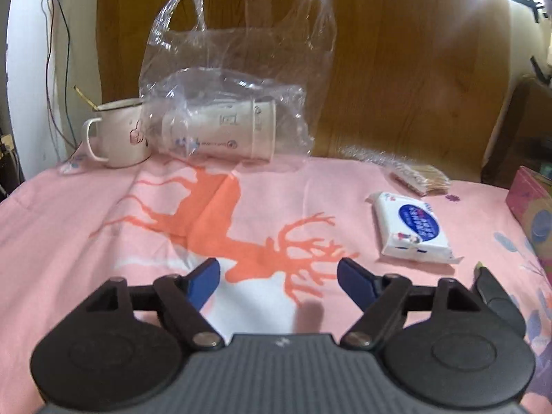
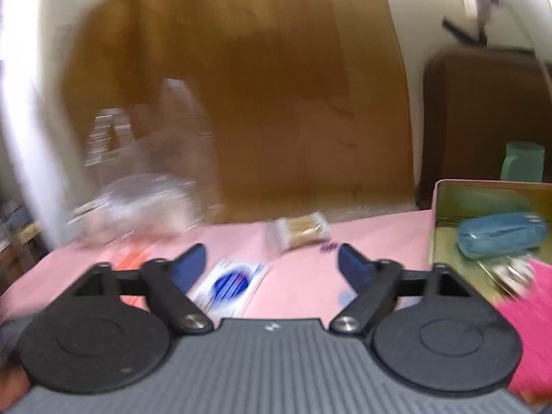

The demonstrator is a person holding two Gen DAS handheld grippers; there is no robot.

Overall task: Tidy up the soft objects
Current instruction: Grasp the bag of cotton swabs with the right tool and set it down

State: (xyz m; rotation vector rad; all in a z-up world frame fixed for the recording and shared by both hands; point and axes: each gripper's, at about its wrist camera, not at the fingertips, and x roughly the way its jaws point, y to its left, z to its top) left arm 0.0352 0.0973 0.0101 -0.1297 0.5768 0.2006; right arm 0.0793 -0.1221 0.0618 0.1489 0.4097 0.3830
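Note:
A white tissue pack (image 1: 415, 229) with a blue label lies on the pink cloth (image 1: 103, 241), to the right of my open, empty left gripper (image 1: 277, 281). In the right wrist view the tissue pack (image 2: 231, 284) lies just ahead of my open, empty right gripper (image 2: 272, 264), nearer its left finger. A packet of cotton swabs (image 2: 300, 231) lies further back; it also shows in the left wrist view (image 1: 422, 177). A clear plastic bag (image 1: 238, 79) with a paper cup (image 1: 224, 132) on its side stands at the back.
A white mug (image 1: 119, 134) with a spoon stands left of the bag. An open tin box (image 2: 490, 207) at the right holds a blue pouch (image 2: 502, 234) and small items; a pink cloth (image 2: 531, 317) lies beside it. A wooden headboard (image 1: 396, 69) backs the surface.

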